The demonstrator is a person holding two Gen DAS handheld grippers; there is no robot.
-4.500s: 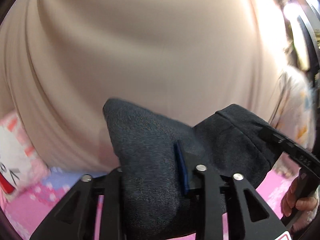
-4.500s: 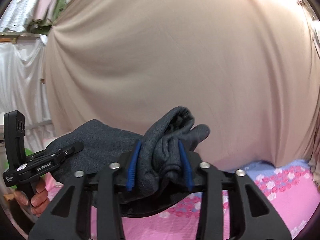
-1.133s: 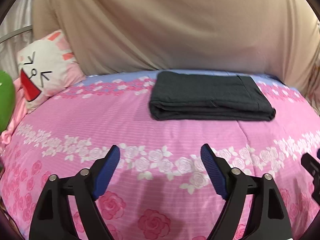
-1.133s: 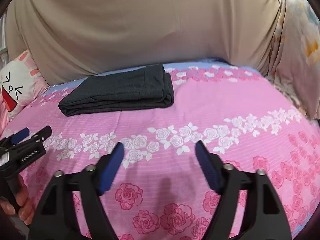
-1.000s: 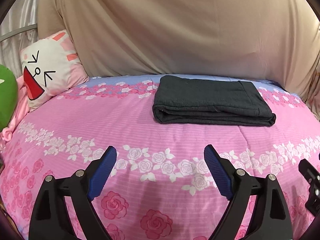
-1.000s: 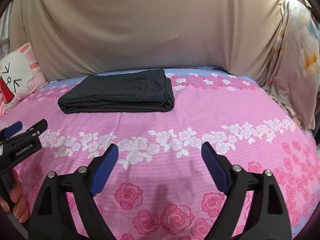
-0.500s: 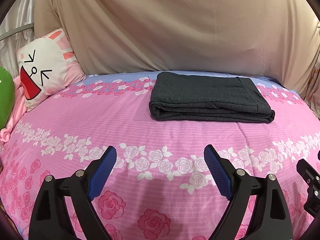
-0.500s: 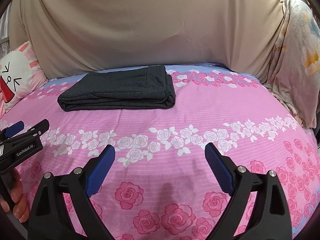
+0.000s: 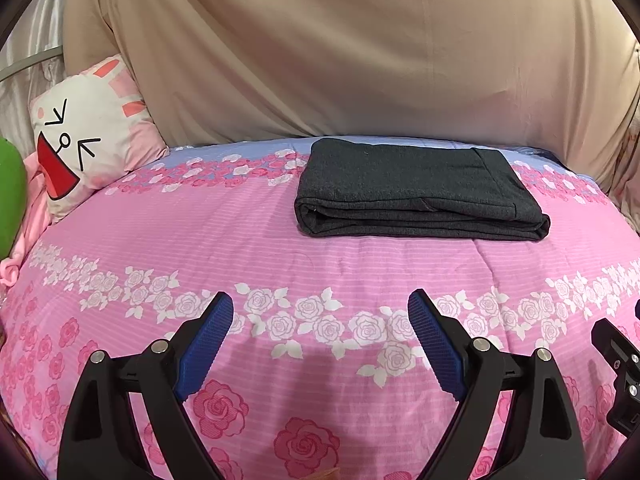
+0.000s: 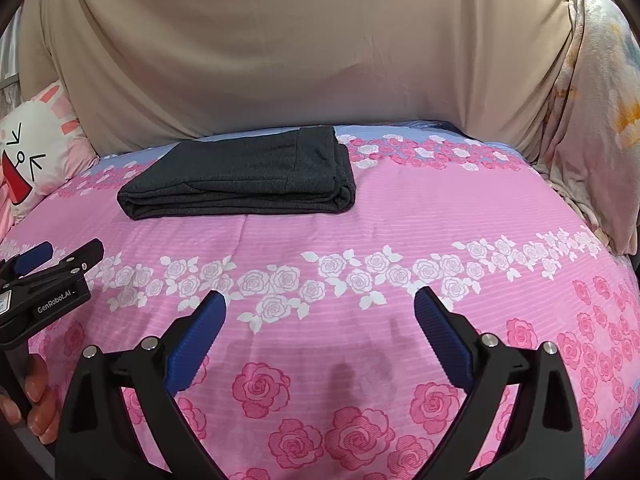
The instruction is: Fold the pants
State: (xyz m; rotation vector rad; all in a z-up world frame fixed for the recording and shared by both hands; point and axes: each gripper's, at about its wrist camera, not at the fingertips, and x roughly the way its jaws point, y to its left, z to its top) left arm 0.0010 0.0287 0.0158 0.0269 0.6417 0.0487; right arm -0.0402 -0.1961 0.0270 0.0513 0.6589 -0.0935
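The dark grey pants (image 9: 416, 190) lie folded in a flat rectangle at the far side of the pink floral bed, near the beige drape; they also show in the right wrist view (image 10: 244, 176). My left gripper (image 9: 320, 312) is open and empty, held over the near part of the bed, well short of the pants. My right gripper (image 10: 320, 308) is open and empty, likewise near the front. The left gripper also shows at the left edge of the right wrist view (image 10: 56, 256), held by a hand.
The pink rose-print bedspread (image 9: 280, 252) covers the bed. A white and pink cartoon-face pillow (image 9: 88, 140) leans at the far left. A beige drape (image 9: 340, 48) hangs behind. A pale patterned cloth (image 10: 596, 128) hangs at the right. A green object (image 9: 10, 192) sits at the left edge.
Earlier both grippers were shut on the pants in the air. In the last second the pants lie folded on the bed, both grippers open, with only slight camera shifts.
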